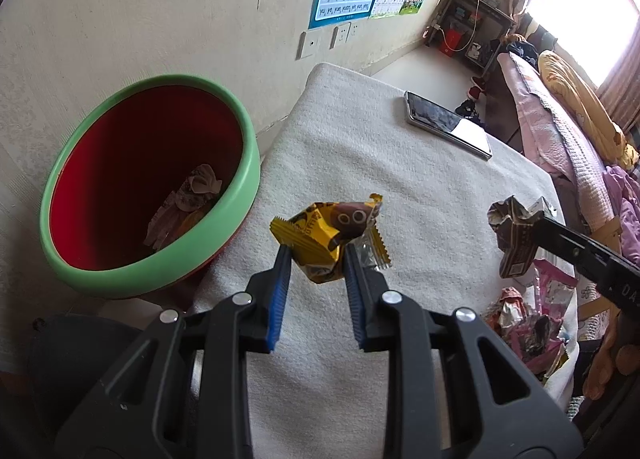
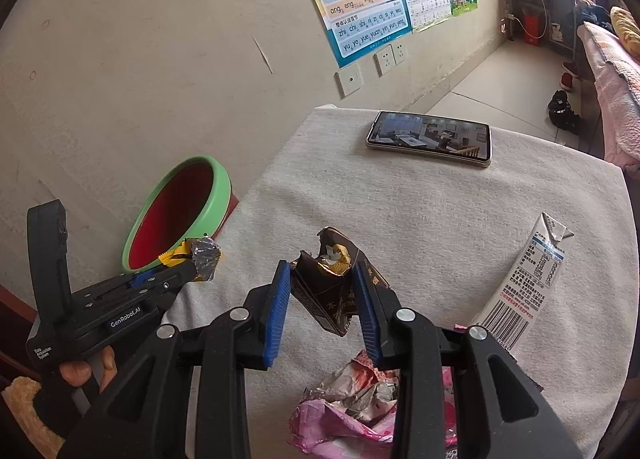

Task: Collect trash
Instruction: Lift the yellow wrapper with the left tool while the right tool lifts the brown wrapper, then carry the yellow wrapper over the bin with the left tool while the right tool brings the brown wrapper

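Observation:
My left gripper [image 1: 315, 259] is shut on a crumpled yellow snack wrapper [image 1: 320, 235], held above the white-towelled table, just right of the red bin with a green rim [image 1: 248, 163]. The bin holds some crumpled trash at its bottom. My right gripper [image 2: 322, 291] is shut on a dark brown crumpled wrapper [image 2: 324, 291], also lifted over the table. In the right wrist view the left gripper [image 2: 200, 263] with its yellow wrapper [image 2: 188, 253] shows beside the bin [image 2: 222, 187]. The left wrist view shows the right gripper [image 1: 532, 227] at the right with its brown wrapper [image 1: 512, 235].
A smartphone [image 2: 430, 139] lies at the table's far side. A white drink carton [image 2: 528, 283] lies at the right. Pink and silver wrappers [image 2: 352, 407] are piled at the table's [image 2: 440, 227] near edge. A wall with posters stands behind; a bed is at the far right.

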A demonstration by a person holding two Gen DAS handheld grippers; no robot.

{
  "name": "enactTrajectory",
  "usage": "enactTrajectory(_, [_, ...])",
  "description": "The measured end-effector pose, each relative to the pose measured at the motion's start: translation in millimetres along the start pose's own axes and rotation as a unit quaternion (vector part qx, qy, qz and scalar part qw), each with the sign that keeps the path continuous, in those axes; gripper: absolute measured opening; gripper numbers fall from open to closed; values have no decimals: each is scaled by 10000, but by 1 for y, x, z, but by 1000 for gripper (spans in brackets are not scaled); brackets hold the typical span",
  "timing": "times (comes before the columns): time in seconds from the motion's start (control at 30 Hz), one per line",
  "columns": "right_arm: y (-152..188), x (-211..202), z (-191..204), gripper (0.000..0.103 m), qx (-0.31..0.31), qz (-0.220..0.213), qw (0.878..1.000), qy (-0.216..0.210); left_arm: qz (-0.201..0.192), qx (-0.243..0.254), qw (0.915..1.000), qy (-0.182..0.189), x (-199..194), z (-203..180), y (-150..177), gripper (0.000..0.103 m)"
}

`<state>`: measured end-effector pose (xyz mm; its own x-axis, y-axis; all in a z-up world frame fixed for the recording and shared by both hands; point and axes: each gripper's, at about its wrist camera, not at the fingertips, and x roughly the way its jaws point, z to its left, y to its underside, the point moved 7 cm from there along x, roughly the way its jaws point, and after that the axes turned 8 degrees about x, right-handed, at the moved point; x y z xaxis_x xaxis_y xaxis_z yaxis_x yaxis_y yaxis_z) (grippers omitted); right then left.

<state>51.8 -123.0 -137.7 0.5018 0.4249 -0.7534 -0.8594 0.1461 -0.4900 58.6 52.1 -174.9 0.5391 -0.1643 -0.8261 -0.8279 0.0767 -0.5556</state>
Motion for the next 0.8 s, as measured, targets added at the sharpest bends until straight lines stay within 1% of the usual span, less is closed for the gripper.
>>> enactTrajectory(0.17, [1, -1, 7, 32, -81, -1, 10000, -36, -192, -75, 9997, -119, -16, 13, -6, 26])
enactTrajectory(0.43, [1, 0, 24, 32, -253, 36, 9996, -91, -432, -335, 9978, -386, -35, 48, -15, 26])
enactTrajectory(0.8, [0, 8, 65, 32, -543, 157, 9980, -289, -475, -505, 9959, -588, -41, 87, -20, 26])
